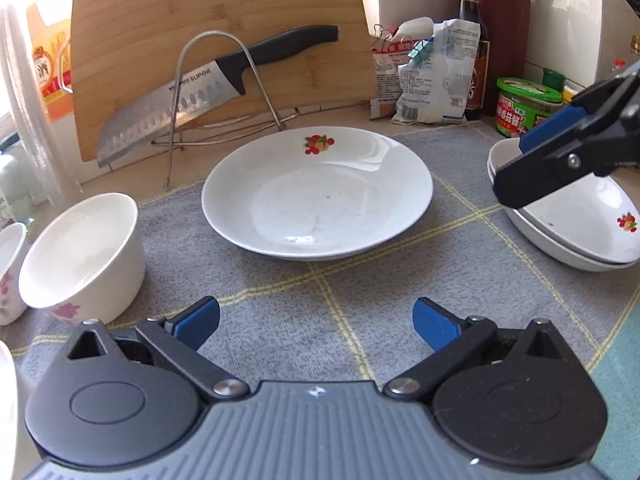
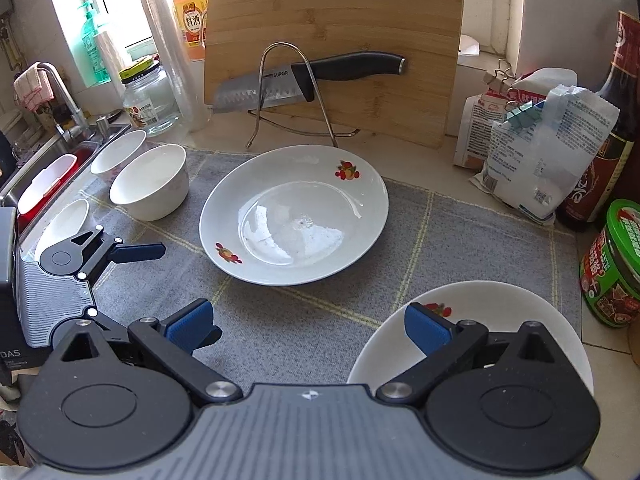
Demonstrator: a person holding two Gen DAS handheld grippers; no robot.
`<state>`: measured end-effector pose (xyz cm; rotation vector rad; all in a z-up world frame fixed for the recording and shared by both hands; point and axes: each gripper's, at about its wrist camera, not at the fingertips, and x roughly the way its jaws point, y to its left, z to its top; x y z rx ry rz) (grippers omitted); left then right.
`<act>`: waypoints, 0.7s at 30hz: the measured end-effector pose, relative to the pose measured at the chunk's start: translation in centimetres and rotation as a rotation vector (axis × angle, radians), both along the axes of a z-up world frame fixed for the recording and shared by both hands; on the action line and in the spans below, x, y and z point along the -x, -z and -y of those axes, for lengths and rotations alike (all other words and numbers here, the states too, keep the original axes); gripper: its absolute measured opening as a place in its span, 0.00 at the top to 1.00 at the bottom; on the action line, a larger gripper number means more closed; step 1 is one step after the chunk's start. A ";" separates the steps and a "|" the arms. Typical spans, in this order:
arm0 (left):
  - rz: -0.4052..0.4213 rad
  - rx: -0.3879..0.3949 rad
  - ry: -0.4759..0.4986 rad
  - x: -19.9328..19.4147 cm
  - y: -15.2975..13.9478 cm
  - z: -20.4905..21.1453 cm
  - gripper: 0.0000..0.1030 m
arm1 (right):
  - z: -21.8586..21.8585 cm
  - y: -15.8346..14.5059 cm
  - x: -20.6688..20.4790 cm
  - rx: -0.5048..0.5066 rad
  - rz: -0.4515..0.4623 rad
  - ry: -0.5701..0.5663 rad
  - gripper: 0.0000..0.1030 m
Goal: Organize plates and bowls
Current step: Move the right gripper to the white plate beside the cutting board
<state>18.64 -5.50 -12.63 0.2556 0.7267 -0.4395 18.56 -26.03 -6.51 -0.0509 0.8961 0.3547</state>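
A pale counter [image 2: 400, 140] is covered in front by a grey mat [image 2: 460, 248] with yellow grid lines. On the mat, a white plate [image 2: 296, 216] with fruit decals is seen at centre. To its left, white bowls [image 2: 150, 186] are set near the mat's left edge. To the right, two stacked plates [image 1: 576, 236] rest on the mat. Behind the mat, a wire rack [image 2: 288, 96] with a knife [image 2: 312, 78], a leaning bamboo cutting board [image 2: 340, 32], clipped bags [image 2: 532, 148], a dark bottle [image 2: 612, 140] and a green-lidded jar [image 2: 616, 264] stand on the bare counter.
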 end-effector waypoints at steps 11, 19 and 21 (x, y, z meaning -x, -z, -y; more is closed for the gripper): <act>-0.027 0.059 0.020 -2.6 1.6 -0.2 0.01 | -2.4 1.4 -4.0 0.035 -0.042 -0.020 0.00; -0.020 0.060 0.004 -4.2 1.8 0.4 0.01 | -2.4 2.1 -7.3 0.036 -0.069 -0.046 0.00; -0.023 0.057 0.001 -4.6 1.8 0.5 0.01 | -2.2 2.2 -8.2 0.036 -0.076 -0.050 0.00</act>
